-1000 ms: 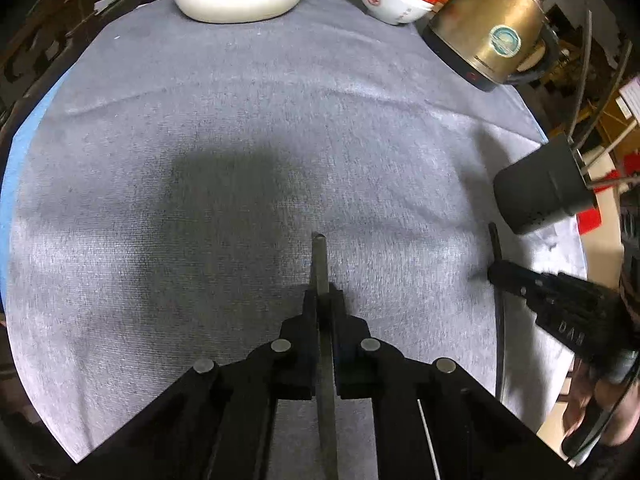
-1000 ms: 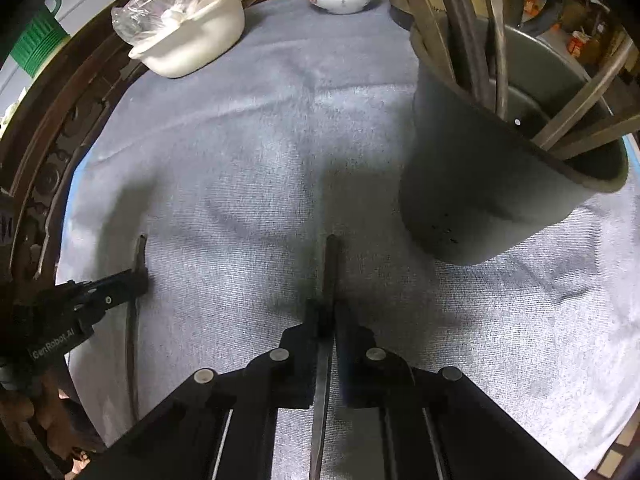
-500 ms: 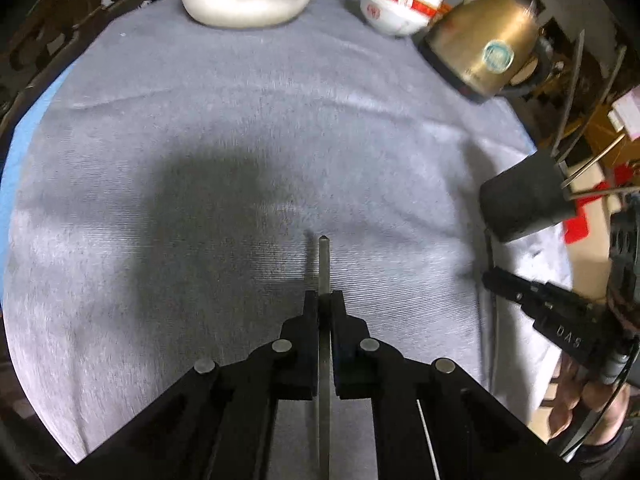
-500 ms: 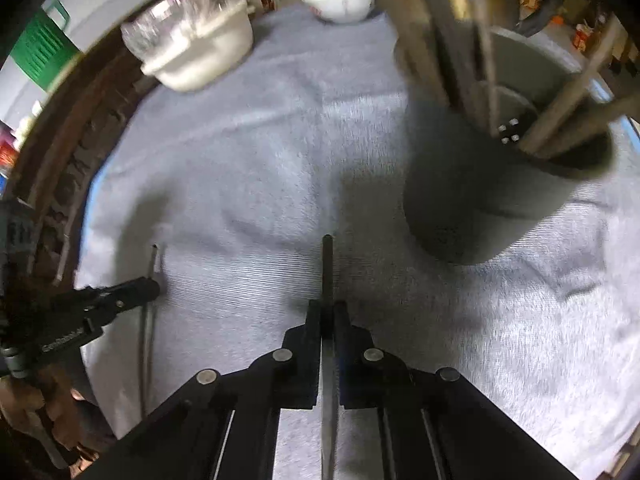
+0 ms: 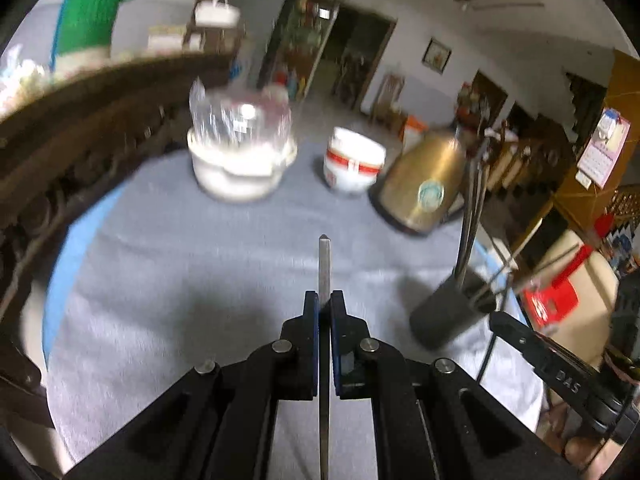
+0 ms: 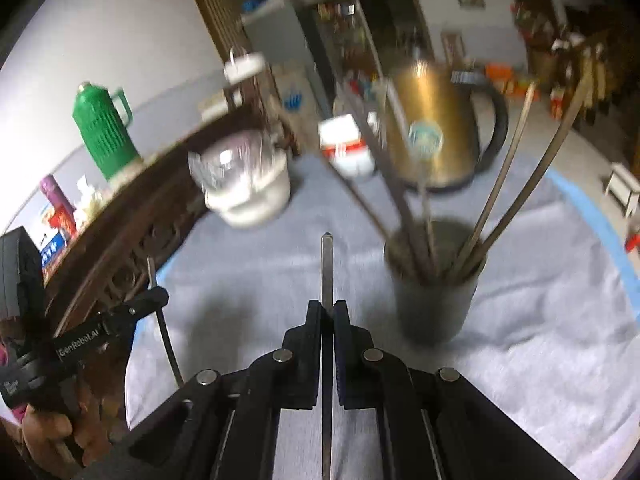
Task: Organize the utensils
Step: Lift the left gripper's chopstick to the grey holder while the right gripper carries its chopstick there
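My left gripper is shut on a thin metal utensil handle that sticks out forward, raised above the grey cloth. My right gripper is shut on a second metal utensil handle, also raised. The dark utensil cup with several utensils leaning in it stands just right of the right gripper; it also shows in the left wrist view. The right gripper shows at the right of the left wrist view, the left gripper at the left of the right wrist view.
On the round grey-clothed table stand a white pot with a plastic bag, stacked red-and-white bowls and a gold kettle. A carved dark wooden bench back runs along the left; a green thermos stands behind.
Both grippers have lifted and tilted up from the cloth, each carrying its utensil; the views now show the room beyond the table. The cup now sits lower and farther in the right view.
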A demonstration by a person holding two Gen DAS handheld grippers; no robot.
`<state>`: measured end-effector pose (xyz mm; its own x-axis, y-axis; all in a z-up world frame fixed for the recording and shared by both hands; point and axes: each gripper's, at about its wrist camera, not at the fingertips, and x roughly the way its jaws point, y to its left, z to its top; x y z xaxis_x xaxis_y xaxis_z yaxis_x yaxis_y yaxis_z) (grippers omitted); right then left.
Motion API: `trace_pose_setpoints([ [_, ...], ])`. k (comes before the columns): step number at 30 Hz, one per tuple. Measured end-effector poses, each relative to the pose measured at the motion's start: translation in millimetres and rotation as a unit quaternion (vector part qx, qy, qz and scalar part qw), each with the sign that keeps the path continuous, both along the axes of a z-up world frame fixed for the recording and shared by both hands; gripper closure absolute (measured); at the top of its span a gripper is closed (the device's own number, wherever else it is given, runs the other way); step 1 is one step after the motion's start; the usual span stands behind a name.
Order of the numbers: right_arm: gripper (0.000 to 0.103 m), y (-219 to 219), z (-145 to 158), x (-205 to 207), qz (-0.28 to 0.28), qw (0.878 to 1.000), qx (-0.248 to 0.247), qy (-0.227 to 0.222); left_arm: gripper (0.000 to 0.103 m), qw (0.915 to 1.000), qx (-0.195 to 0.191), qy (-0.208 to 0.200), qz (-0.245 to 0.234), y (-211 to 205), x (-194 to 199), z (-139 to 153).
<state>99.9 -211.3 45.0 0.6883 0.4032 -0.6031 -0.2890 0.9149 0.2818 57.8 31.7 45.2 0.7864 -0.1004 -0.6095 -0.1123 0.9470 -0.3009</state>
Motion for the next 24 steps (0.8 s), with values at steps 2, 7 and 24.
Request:
trace_pose_setpoints([
  [2, 0.097, 0, 9, -5, -0.016, 0.999, -0.009, -0.034, 0.098, 0.9996, 0.012, -0.022, 0.015, -3, -1, 2],
  [7, 0.097, 2, 16, -5, -0.045, 0.995, -0.018, -0.086, 0.098, 0.9969, 0.011, -0.069, 0.037, -1, -12, 9],
  [24, 0.096, -8, 27, -33, -0.07, 0.983, -0.053, -0.162, 0.098, 0.9839, 0.091, -0.143, 0.056, -20, -29, 13],
])
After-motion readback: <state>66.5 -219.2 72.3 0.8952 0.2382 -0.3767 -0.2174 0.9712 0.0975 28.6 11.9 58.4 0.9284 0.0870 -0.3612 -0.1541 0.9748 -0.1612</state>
